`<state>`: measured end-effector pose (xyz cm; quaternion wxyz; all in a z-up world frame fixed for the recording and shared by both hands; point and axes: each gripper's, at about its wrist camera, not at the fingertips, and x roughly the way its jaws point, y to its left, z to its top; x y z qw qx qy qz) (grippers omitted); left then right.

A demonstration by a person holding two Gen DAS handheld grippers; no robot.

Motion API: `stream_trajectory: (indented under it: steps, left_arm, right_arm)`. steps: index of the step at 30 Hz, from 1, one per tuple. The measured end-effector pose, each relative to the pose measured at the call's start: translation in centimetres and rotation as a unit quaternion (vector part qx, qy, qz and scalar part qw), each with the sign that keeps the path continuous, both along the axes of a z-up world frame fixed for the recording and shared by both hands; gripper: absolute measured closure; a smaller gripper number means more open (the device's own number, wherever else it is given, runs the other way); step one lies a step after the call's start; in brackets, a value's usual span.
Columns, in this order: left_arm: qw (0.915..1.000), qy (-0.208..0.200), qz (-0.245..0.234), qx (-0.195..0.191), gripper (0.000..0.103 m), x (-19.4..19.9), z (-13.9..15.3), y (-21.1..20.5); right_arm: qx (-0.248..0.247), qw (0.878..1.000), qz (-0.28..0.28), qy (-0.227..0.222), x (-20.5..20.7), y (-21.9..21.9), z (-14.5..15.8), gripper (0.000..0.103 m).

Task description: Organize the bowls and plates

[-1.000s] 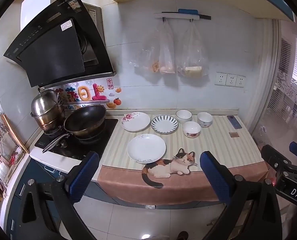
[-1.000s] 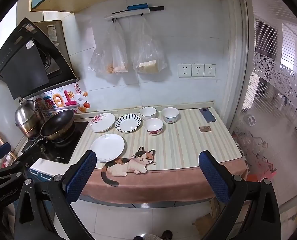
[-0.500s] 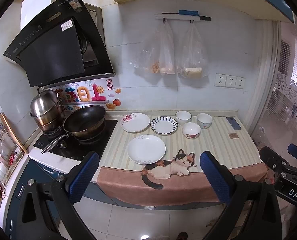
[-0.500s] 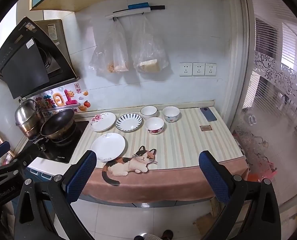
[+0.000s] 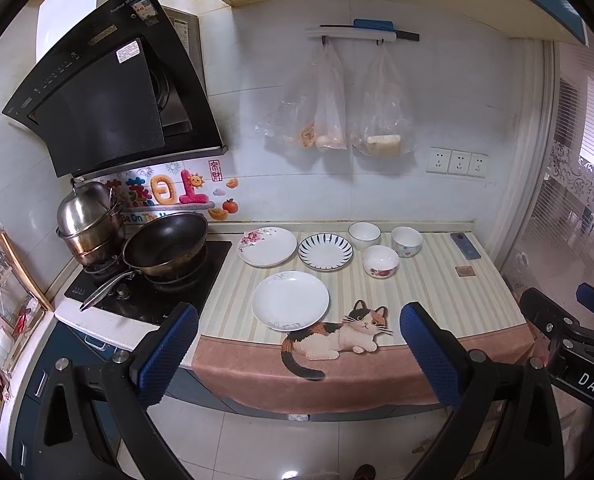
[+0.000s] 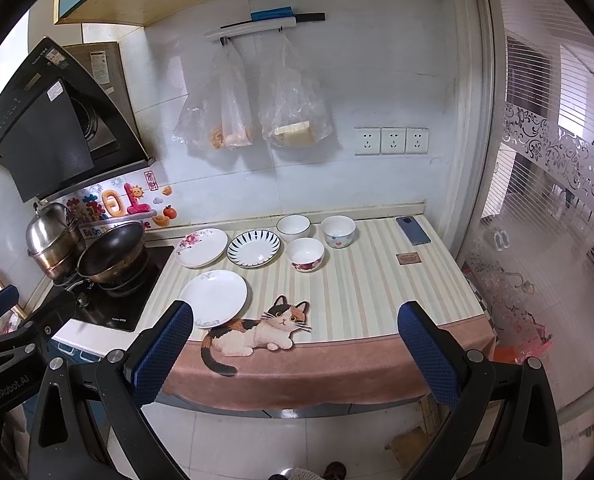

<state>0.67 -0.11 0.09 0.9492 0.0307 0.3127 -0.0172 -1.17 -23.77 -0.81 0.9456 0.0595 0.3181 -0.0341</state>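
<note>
A: Location of items?
B: Three plates [image 5: 290, 300] and three bowls [image 5: 381, 261] lie apart on the striped counter [image 5: 437, 292]; left gripper [image 5: 297, 354] and right gripper [image 6: 295, 354] spread wide, empty, well short.
A: Risk?
B: Thin rims may slip; the near plate could slide off the edge.

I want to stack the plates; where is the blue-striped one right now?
The round blue-striped plate sits toward the counter's back, between the floral-rimmed plate on its left and the three bowls, nearest the flower-patterned bowl.

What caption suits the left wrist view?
Open left gripper faces a counter with three plates and three bowls, none stacked.
</note>
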Motion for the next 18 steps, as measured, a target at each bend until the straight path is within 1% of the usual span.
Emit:
stream_trajectory:
  steps: [18]
  left_arm:
    - [1.0000, 0.000, -0.001, 0.001, 0.000, 0.31, -0.08, -0.27]
  right_arm:
    - [0.001, 1.000, 0.001, 0.000, 0.61, 0.07, -0.13, 0.000]
